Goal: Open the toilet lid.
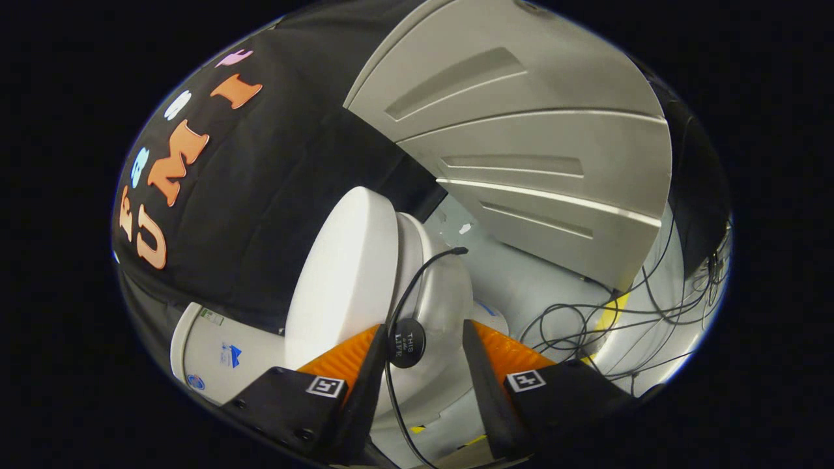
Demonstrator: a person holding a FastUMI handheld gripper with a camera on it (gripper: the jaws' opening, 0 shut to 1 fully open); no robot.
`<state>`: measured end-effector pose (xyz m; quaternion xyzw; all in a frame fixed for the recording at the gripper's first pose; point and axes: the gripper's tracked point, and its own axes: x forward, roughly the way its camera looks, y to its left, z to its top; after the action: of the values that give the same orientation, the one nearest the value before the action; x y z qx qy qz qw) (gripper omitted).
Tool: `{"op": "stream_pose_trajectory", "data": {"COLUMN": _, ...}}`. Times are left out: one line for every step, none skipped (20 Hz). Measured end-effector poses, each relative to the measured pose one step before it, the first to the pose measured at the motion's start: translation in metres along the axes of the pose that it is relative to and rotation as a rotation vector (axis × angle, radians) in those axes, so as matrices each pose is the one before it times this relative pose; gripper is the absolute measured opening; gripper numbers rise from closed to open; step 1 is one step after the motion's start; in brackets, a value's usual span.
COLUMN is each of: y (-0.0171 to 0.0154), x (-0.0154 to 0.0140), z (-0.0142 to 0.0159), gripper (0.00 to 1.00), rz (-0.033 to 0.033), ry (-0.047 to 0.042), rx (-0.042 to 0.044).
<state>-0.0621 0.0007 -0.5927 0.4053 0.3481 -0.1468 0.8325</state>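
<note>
Toilet lid [342,273] raised, seen edge-on just ahead of the fingers [345,361] and standing near the tank [215,355] beyond; seat and bowl [443,293] exposed beside it, so the lifting step judged nearly or fully done. Gripper [423,355] spread wide, grasping nothing, with a black disc on a thin cable [417,280] hanging in the gap. Next likely a straight withdrawal, minding the lid's rounded edge by one finger, the loose cables [619,312] on the floor [521,280] and the grey ribbed panel [521,130] close above.

Dim booth; bright floor glare; fisheye-warped edges
</note>
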Motion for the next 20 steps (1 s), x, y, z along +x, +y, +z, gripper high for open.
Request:
{"op": "stream_pose_trajectory", "data": {"y": 0.00276, "x": 0.00358, "z": -0.00135, "gripper": 0.75, "rz": 0.02395, "ry": 0.00230, "rx": 0.01625}}
{"op": "stream_pose_trajectory", "data": {"y": 0.00348, "x": 0.00165, "z": 0.00172, "gripper": 0.73, "rz": 0.02700, "ry": 0.00132, "rx": 0.02377}}
{"op": "stream_pose_trajectory", "data": {"y": 0.00113, "x": 0.00354, "z": 0.00197, "gripper": 0.62, "rz": 0.01417, "ry": -0.00303, "rx": 0.02967}}
{"op": "stream_pose_trajectory", "data": {"y": 0.00032, "x": 0.00435, "z": 0.00407, "gripper": 0.56, "rz": 0.00890, "ry": -0.01398, "rx": 0.03549}}
{"op": "stream_pose_trajectory", "data": {"y": 0.00302, "x": 0.00449, "z": 0.00028, "gripper": 0.49, "rz": 0.02389, "ry": -0.00142, "rx": 0.03649}}
{"op": "stream_pose_trajectory", "data": {"y": 0.00253, "x": 0.00100, "z": 0.00029, "gripper": 0.41, "rz": 0.01358, "ry": 0.00728, "rx": 0.04350}}
{"op": "stream_pose_trajectory", "data": {"y": 0.00106, "x": -0.00126, "z": 0.00308, "gripper": 0.34, "rz": 0.00971, "ry": -0.00761, "rx": 0.01773}}
{"op": "stream_pose_trajectory", "data": {"y": -0.00420, "x": 0.00402, "z": -0.00232, "gripper": 0.34, "rz": 0.00046, "ry": 0.00051, "rx": 0.00010}}
{"op": "stream_pose_trajectory", "data": {"y": 0.00077, "x": 0.00137, "z": 0.00060, "gripper": 0.30, "rz": -0.00057, "ry": 0.00020, "rx": 0.02026}}
{"op": "stream_pose_trajectory", "data": {"y": -0.00046, "x": -0.00567, "z": 0.00074, "gripper": 0.30, "rz": 0.00074, "ry": -0.00078, "rx": 0.02494}}
{"op": "stream_pose_trajectory", "data": {"y": 0.00174, "x": 0.00100, "z": 0.00083, "gripper": 0.19, "rz": 0.00420, "ry": 0.00016, "rx": 0.03947}}
{"op": "stream_pose_trajectory", "data": {"y": -0.00089, "x": -0.00473, "z": -0.00237, "gripper": 0.19, "rz": 0.00036, "ry": 0.00273, "rx": 0.02181}}
{"op": "stream_pose_trajectory", "data": {"y": -0.00039, "x": -0.00161, "z": -0.00109, "gripper": 0.19, "rz": -0.00728, "ry": 0.00363, "rx": 0.00753}}
{"op": "stream_pose_trajectory", "data": {"y": 0.00573, "x": -0.00186, "z": 0.00258, "gripper": 0.19, "rz": 0.01292, "ry": -0.00768, "rx": 0.01245}}
{"op": "stream_pose_trajectory", "data": {"y": 0.00128, "x": -0.00108, "z": 0.00182, "gripper": 0.10, "rz": -0.02597, "ry": -0.01051, "rx": 0.00923}}
{"op": "stream_pose_trajectory", "data": {"y": 0.00202, "x": -0.00145, "z": -0.00371, "gripper": 0.09, "rz": -0.02609, "ry": 0.00278, "rx": -0.02731}}
{"op": "stream_pose_trajectory", "data": {"y": -0.00092, "x": 0.00026, "z": 0.00464, "gripper": 0.08, "rz": -0.02286, "ry": -0.02059, "rx": -0.04072}}
{"op": "stream_pose_trajectory", "data": {"y": 0.00221, "x": 0.00620, "z": 0.00340, "gripper": 0.08, "rz": -0.01225, "ry": -0.01979, "rx": -0.03317}}
{"op": "stream_pose_trajectory", "data": {"y": 0.00480, "x": -0.00175, "z": 0.00109, "gripper": 0.08, "rz": 0.00125, "ry": -0.00099, "rx": -0.00186}}
{"op": "stream_pose_trajectory", "data": {"y": 0.00658, "x": -0.00758, "z": -0.00578, "gripper": 0.08, "rz": 0.01107, "ry": 0.02835, "rx": 0.00433}}
